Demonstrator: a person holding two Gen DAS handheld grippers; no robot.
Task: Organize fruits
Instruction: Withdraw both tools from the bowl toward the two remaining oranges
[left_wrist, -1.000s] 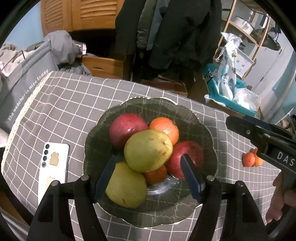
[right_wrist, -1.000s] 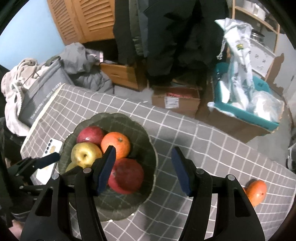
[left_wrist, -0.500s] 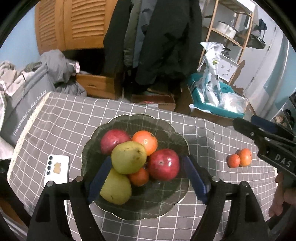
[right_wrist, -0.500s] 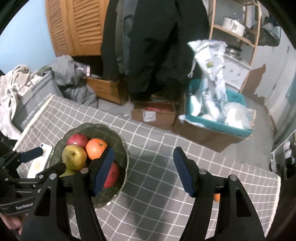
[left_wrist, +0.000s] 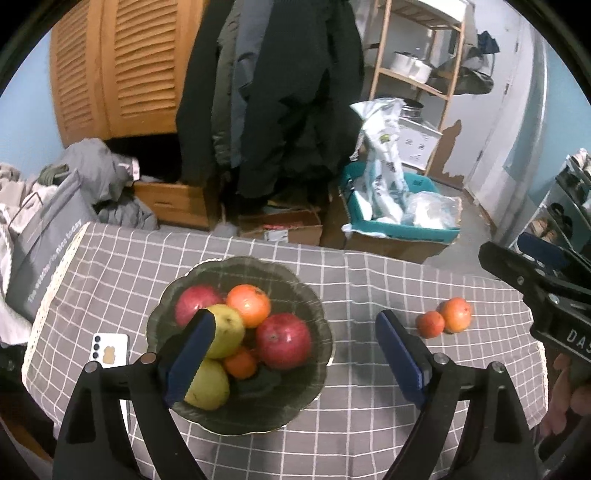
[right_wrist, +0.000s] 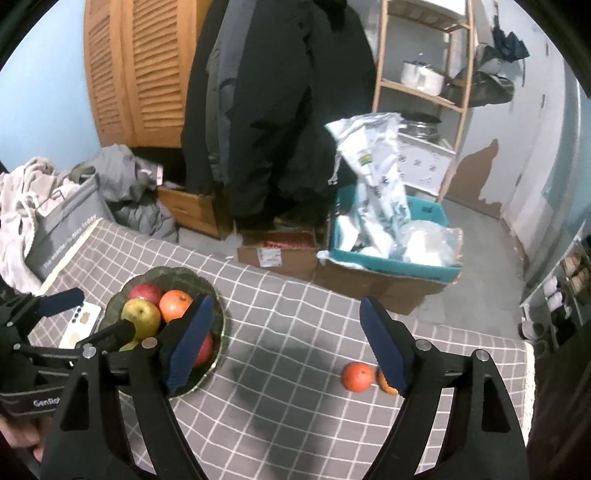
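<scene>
Reaching next: we judge the step in hand is fetching the two loose oranges and bringing them to the bowl.
Right gripper (right_wrist: 286, 341): our jaws have just been opening and stand wide, nothing between them.
Left gripper (left_wrist: 295, 356): jaws have just been opening too, wide and empty, above the bowl's near side.
Bowl (left_wrist: 317, 384): under and left of our left gripper, piled with apples, pears and oranges.
Loose oranges (right_wrist: 356, 376): on the desk (right_wrist: 288, 406), touching each other, just ahead of our right gripper's right finger.
Approach: we should centre one orange between the fingers, then close gently so it cannot roll.
Placement: we set it in a gap, not on the pile.
</scene>
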